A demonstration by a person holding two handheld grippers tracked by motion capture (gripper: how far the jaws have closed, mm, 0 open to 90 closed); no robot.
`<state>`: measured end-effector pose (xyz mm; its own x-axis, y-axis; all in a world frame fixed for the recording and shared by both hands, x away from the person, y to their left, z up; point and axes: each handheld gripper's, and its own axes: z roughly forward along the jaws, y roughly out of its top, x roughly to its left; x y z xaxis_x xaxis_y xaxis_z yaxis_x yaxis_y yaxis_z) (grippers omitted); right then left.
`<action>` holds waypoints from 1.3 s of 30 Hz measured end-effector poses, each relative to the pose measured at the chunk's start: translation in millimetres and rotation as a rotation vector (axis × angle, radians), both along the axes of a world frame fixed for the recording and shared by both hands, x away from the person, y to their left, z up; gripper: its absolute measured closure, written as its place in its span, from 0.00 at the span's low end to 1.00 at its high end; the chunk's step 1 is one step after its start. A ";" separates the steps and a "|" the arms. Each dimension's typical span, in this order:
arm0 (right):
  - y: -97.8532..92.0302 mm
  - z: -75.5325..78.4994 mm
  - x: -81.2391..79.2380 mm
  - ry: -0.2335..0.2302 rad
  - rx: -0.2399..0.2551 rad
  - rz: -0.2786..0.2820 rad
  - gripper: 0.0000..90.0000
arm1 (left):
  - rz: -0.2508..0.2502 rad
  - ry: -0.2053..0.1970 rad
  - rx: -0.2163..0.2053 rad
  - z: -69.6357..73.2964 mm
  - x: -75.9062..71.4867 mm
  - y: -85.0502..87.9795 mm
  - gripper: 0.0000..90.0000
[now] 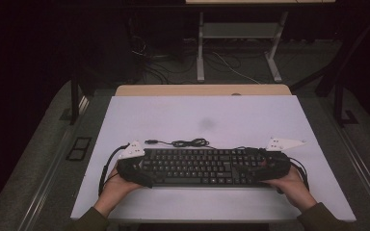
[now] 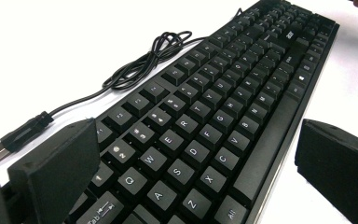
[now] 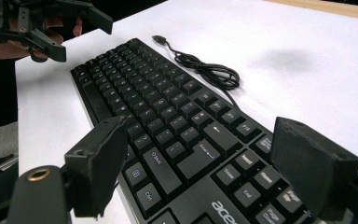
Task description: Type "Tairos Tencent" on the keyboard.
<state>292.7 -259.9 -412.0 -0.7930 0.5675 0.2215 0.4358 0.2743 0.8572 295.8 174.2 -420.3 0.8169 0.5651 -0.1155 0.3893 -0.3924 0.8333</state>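
I have a black keyboard [image 1: 197,166] lying flat on the white table [image 1: 212,120], near the front edge, its long side running left to right. My left gripper [image 1: 136,169] sits at the keyboard's left end and my right gripper [image 1: 265,168] at its right end.

In the left gripper view the jaws stand wide apart: one is over the top-left keys, the other is off the keyboard's front edge, with the left end of the keyboard [image 2: 200,126] between them. I cannot tell whether either jaw touches it.

In the right gripper view the jaws are also spread wide, straddling the right end of the keyboard [image 3: 168,126], one at the front edge, the other at the back by the navigation keys. The left gripper [image 3: 74,32] shows at the far end there, open too.

The cable [image 1: 185,143] lies loosely coiled on the table just behind the keyboard, its USB plug [image 2: 9,140] free on the white surface.
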 end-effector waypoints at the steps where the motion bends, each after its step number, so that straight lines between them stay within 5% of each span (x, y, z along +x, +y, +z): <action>1: 2.8 -0.2 0.2 0.000 0.000 0.003 0.20 | 0.000 -0.001 -0.001 0.3 0.0 -0.4 0.00; 24: 38.0 3.0 11.1 0.000 0.011 0.076 0.29 | 0.014 0.007 -0.033 -0.2 0.9 3.1 0.00; 39: 45.8 -6.2 12.0 0.048 -0.041 0.132 0.63 | 0.012 0.004 -0.029 -1.5 0.9 3.2 0.00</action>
